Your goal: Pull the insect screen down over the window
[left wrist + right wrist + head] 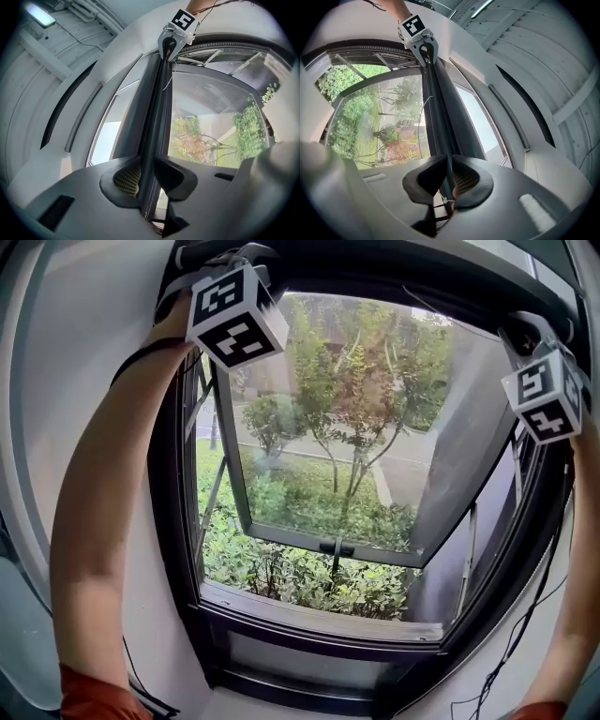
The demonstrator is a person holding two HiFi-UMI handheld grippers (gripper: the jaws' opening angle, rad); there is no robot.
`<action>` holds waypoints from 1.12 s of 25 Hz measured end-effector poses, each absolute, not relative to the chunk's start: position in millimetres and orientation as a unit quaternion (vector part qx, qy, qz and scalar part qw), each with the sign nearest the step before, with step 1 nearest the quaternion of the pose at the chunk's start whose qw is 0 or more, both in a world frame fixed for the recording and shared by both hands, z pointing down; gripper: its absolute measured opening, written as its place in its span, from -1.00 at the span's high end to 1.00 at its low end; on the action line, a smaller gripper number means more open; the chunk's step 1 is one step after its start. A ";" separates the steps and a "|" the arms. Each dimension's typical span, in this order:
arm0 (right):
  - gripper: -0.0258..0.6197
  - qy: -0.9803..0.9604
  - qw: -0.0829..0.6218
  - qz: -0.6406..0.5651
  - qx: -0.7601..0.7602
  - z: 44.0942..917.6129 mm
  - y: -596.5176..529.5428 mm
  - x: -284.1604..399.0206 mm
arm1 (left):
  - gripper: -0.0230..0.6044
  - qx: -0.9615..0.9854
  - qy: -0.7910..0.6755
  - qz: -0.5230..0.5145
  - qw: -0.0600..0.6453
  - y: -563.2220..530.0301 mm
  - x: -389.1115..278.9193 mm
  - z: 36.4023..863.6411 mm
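- While both arms are raised, we note the person's left forearm (103, 502), bare above a red sleeve (94, 695), reaching to the upper left corner of the dark window frame (173, 549).
- Left gripper (149, 178): jaws apart, set astride the dark pull bar (157, 117) of the insect screen. The bar runs between them, close on both sides; we see no clamp on it.
- Insect screen: fully up. Its pull bar lies along the top of the frame and spans from one gripper to the other. The opening below it is uncovered.
- Glazed sash (328, 545): swung outward at the bottom, with green shrubs (300, 582) beyond it.
- Right gripper (447, 180): at the upper right corner, jaws narrowly apart, a thin edge of the same bar between them, not pinched.
- Thin cable (514, 634): hangs beside the right side of the frame.
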State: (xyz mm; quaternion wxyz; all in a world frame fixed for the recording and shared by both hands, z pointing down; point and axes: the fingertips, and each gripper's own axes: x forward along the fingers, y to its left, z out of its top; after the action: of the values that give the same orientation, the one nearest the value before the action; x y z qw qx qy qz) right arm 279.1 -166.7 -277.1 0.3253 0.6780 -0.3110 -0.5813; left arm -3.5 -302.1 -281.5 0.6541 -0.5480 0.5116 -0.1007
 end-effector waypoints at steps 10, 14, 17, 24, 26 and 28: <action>0.78 -0.298 0.372 -0.579 0.661 -284.0 -171.4 281.3 | 0.62 -0.550 0.509 -0.135 0.648 -320.2 -9.2 -292.5; 0.79 -0.299 0.382 -0.578 0.656 -284.2 -172.8 279.9 | 0.62 -0.552 0.504 -0.143 0.649 -324.2 -9.0 -294.1; 0.79 -0.302 0.398 -0.573 0.650 -287.4 -175.1 276.8 | 0.62 -0.550 0.498 -0.155 0.652 -328.2 -9.5 -297.0; 0.80 -0.317 0.426 -0.562 0.634 -288.5 -181.5 272.6 | 0.70 -0.527 0.487 -0.206 0.665 -333.5 -10.8 -294.9; 0.79 -0.321 0.435 -0.556 0.631 -285.7 -181.0 274.4 | 0.70 -0.523 0.483 -0.219 0.668 -333.0 -8.7 -292.4; 0.79 -0.322 0.446 -0.549 0.629 -283.8 -181.0 275.8 | 0.70 -0.506 0.480 -0.238 0.675 -330.4 -7.7 -292.6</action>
State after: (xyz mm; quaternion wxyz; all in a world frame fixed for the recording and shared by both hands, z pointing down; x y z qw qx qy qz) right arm 275.8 -181.0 -283.8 0.4456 0.6294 -0.3223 -0.5490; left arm -7.7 -330.4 -292.6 0.6754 -0.5062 0.4804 -0.2384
